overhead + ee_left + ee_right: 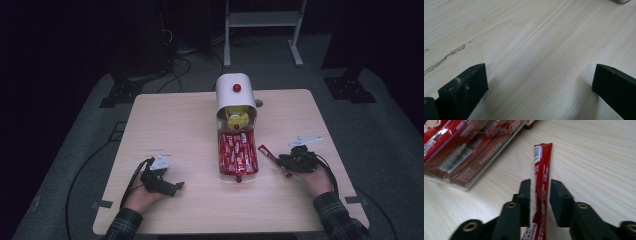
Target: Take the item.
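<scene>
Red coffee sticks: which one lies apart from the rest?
The single coffee stick between the right gripper's jaws, lying on the bare table; the others sit packed in the clear tray.

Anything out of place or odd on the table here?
One red coffee stick lies loose on the table, outside the clear tray holding the others, between the right tool's jaws. Nothing looks spilled or damaged.

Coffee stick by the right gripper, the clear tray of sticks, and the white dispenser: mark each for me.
coffee stick (pixel 541 173), right gripper view, mid-length of the wrapper.
clear tray (pixel 238 156), high view, its red contents' middle.
white dispenser (pixel 234 95), high view, curved white top.
</scene>
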Demonstrator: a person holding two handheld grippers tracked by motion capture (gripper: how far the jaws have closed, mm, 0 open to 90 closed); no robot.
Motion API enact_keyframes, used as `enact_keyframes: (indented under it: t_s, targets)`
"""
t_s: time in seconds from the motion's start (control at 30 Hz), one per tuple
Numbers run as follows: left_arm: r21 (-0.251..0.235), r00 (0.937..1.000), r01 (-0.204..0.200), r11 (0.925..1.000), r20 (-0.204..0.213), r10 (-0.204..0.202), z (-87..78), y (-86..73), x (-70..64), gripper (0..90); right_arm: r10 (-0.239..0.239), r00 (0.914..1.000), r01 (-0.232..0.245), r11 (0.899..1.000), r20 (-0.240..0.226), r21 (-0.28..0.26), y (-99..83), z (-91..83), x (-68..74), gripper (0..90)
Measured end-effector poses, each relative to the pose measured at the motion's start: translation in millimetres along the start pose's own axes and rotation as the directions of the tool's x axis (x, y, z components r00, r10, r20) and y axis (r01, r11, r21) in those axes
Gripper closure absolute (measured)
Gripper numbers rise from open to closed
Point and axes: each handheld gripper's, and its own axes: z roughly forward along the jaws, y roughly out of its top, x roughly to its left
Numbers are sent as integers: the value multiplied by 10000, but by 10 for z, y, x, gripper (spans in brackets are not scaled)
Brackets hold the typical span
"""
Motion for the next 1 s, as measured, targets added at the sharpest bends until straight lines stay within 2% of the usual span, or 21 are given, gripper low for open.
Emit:
enact_keyframes:
  t_s: [0.07, 0.3, 0.33, 0.37, 0.57, 0.6, 0.8, 0.83, 1.0]
  targets:
    - [4, 10000, -2, 10000, 0, 2, 0, 0, 0, 0, 115, 9999, -114, 9998, 22, -163, -2, -38, -18, 565]
    - [-3, 10000, 1, 10000, -1, -1, -1, -1, -1, 0, 379, 9992, -378, 9992, 101, -146, -26, -103, -78, 440]
    - [-7, 10000, 1, 10000, -1, -1, -1, -1, -2, 0, 424, 9990, -422, 9989, 139, -180, -27, -114, -83, 410]
    - [-10, 10000, 6, 10000, -3, -6, -1, -1, -2, 0, 544, 9984, -542, 9984, 124, -160, -23, -137, -98, 342]
    - [-17, 10000, 16, 10000, -4, -16, -1, -3, -4, 0, 692, 9970, -683, 9973, 349, -250, -40, -217, -121, 247]
    - [-14, 10000, 14, 10000, -5, -14, -2, -3, -4, 0, 773, 9961, -757, 9964, 423, -371, -55, -253, -139, 205]
    - [-15, 10000, 11, 10000, -11, -11, -2, -3, -5, 0, 924, 9938, -893, 9947, 620, -501, -91, -292, -201, 144]
    - [-15, 10000, 12, 10000, -12, -12, -2, -3, -5, 0, 927, 9921, -887, 9948, 844, -506, -107, -298, -225, 130]
    - [-13, 10000, 10, 10000, -10, -10, -2, -3, -4, 0, 1139, 9869, -1089, 9928, 1145, -490, -152, -320, -309, 126]
